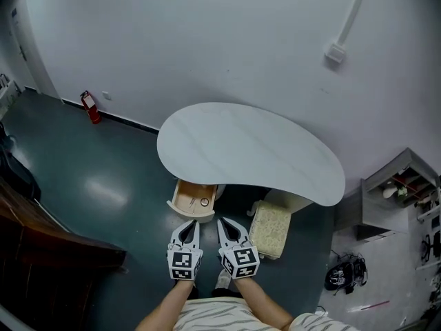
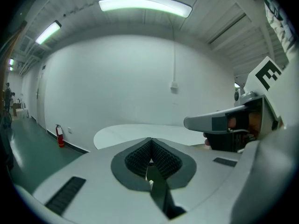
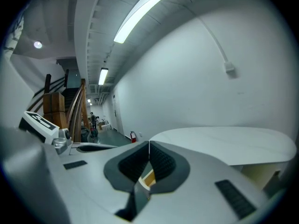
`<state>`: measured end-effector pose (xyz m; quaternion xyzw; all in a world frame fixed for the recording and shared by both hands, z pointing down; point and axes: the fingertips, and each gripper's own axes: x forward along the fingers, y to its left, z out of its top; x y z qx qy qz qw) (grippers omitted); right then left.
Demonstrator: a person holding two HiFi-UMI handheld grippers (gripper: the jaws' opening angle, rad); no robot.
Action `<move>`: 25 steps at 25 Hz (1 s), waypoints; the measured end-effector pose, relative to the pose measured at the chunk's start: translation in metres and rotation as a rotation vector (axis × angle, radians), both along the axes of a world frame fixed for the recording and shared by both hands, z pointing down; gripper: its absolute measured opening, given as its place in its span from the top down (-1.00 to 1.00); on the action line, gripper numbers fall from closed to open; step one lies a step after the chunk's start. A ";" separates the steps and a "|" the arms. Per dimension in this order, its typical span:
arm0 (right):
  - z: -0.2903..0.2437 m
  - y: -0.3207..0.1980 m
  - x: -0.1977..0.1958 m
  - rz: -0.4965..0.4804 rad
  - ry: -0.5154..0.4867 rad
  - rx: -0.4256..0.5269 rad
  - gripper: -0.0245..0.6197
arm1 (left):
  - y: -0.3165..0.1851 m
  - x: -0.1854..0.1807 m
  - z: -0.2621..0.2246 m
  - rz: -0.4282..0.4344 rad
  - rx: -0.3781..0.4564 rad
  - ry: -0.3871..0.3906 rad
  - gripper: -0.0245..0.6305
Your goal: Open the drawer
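- two grippers and one drawer, head view: left gripper (image 1: 191, 225) and right gripper (image 1: 226, 223) are held side by side close in front of the person, both clear of the drawer (image 1: 193, 202). the drawer stands pulled out from under the near-left edge of the white table (image 1: 255, 150). a small ring-like item lies inside it. a padded stool (image 1: 270, 229) sits just to its right, and a red fire extinguisher (image 1: 89, 107) stands by the far wall.
- left gripper view: jaws closed tip to tip with nothing between them. the table top lies beyond. the drawer is not seen here.
- right gripper view: jaws likewise pressed together and empty. a tan strip shows through the gap behind the pads, possibly the drawer's wood, not certain.
- status, judged: the drawer looks already open, so little remains to do.
- risks, judged: a further pull could bring the box off its runners, tip it and spill the contents. closed jaws cannot take the front edge unless parted first. a careless reach with the right gripper could knock the stool.
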<state>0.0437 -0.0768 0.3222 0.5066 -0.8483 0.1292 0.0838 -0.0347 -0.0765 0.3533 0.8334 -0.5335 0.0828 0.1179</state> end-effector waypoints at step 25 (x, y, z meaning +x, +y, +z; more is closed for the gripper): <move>-0.112 0.016 -0.003 -0.034 -0.089 0.147 0.88 | 0.017 0.017 -0.136 0.088 0.163 -0.002 0.91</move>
